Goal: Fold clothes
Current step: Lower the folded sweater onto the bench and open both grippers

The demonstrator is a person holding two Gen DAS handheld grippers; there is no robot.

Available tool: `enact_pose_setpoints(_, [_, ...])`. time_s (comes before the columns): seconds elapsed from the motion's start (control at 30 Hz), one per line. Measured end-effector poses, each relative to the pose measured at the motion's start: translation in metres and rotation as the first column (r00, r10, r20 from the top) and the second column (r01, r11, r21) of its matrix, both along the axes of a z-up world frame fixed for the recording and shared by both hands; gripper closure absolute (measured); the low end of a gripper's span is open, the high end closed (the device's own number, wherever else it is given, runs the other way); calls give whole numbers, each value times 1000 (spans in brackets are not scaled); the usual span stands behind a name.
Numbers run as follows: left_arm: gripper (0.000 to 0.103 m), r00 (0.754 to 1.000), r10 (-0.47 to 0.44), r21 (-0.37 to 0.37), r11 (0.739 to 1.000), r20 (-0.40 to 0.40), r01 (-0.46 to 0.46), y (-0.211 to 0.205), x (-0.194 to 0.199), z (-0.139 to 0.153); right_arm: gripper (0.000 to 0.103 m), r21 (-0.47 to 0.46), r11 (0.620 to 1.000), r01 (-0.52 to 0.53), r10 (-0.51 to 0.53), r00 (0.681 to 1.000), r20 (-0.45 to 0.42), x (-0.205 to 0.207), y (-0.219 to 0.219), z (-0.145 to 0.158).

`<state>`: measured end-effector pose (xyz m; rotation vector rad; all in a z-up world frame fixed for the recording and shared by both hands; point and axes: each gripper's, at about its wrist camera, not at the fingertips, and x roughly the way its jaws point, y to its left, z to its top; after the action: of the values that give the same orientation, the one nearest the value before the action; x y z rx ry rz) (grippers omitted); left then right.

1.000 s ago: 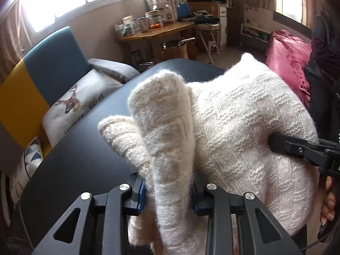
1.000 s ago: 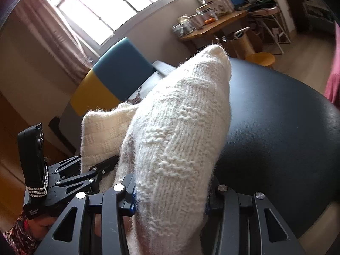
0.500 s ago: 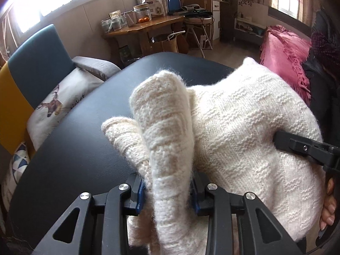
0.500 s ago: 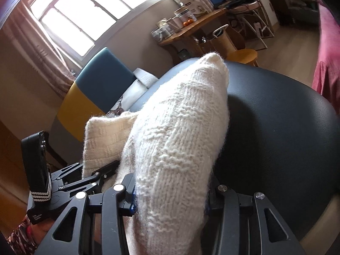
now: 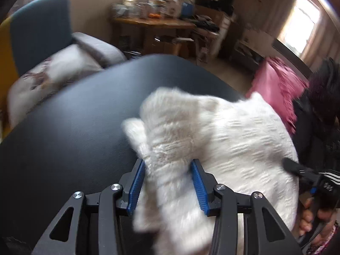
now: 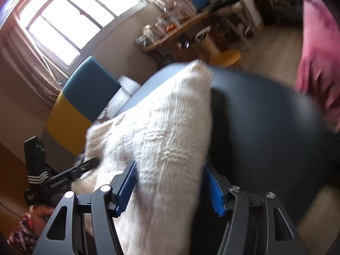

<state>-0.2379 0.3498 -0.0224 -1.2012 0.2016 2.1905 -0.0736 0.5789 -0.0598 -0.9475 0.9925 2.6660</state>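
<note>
Both tongs look spread, not clamped: the left gripper point(image 5: 167, 182) has its blue pads standing wider than the wad of sweater point(image 5: 223, 144) between them, and the right gripper point(image 6: 170, 188) shows a clear dark gap between its right pad and the knit, so the cloth seems to lie loosely in each rather than pinched, though blur makes the contact uncertain. The sweater, cream and thick, sits bunched on the black table point(image 5: 74, 127) at the lower centre of both frames. Judging by this, the step in hand is letting the fold go; to do it well, both tongs should draw straight back and low so the fuzzy yarn does not snag the ribbed pads and drag the fold open, then the top layer wants pressing flat. The left view alone shows the pale folded end sticking up at centre and the right tool's tip against the sweater at the right edge, with a hand point(image 5: 314, 218) below it. The right view alone shows the sweater's far corner reaching up toward the table's far edge.
</note>
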Motion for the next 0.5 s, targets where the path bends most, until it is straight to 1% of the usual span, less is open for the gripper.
enact_pose_setpoints(0.03, [59, 1000, 22, 16, 1000, -17, -22, -14, 6, 6, 40, 37, 999, 16, -16, 1000, -6, 9, -1, 9])
enact_pose_setpoints(0.07, [61, 999, 37, 30, 999, -32, -36, -23, 11, 10, 40, 74, 997, 33, -32, 999, -12, 18, -2, 17])
enact_pose_setpoints(0.1, [63, 997, 50, 56, 997, -57, -46, -30, 21, 16, 40, 107, 994, 28, -26, 999, -19, 24, -7, 25])
enact_pose_setpoints(0.13, [63, 994, 62, 85, 995, -84, -55, -37, 33, 22, 40, 139, 990, 11, -7, 1000, -27, 29, -14, 32])
enact_pose_setpoints(0.17, [63, 993, 54, 108, 993, -101, -43, -39, 44, 26, 40, 174, 985, -14, 17, 1000, -18, 29, -23, 36])
enact_pose_setpoints(0.2, [63, 993, 41, 114, 993, -112, -28, -38, 51, 28, 42, 211, 976, -43, 43, 999, 1, 28, -34, 39])
enact_pose_setpoints(0.23, [63, 991, 12, 96, 995, -137, 1, -31, 65, 28, 43, 246, 966, -79, 75, 997, 24, 25, -47, 39])
enact_pose_setpoints(0.27, [63, 987, -25, 65, 997, -158, 36, -22, 76, 24, 46, 265, 958, -107, 100, 994, 42, 22, -57, 36])
enact_pose_setpoints(0.33, [63, 973, -98, -19, 995, -209, 96, -1, 92, 15, 50, 267, 951, -154, 138, 987, 77, 15, -71, 26])
enact_pose_setpoints(0.4, [62, 964, -121, -87, 991, -237, 104, 9, 99, 6, 51, 288, 943, -167, 139, 984, 115, 10, -82, 15])
enact_pose_setpoints(0.5, [61, 986, -71, -116, 992, -153, 54, 1, 86, -19, 51, 310, 934, -175, 122, 975, 185, 6, -86, -2])
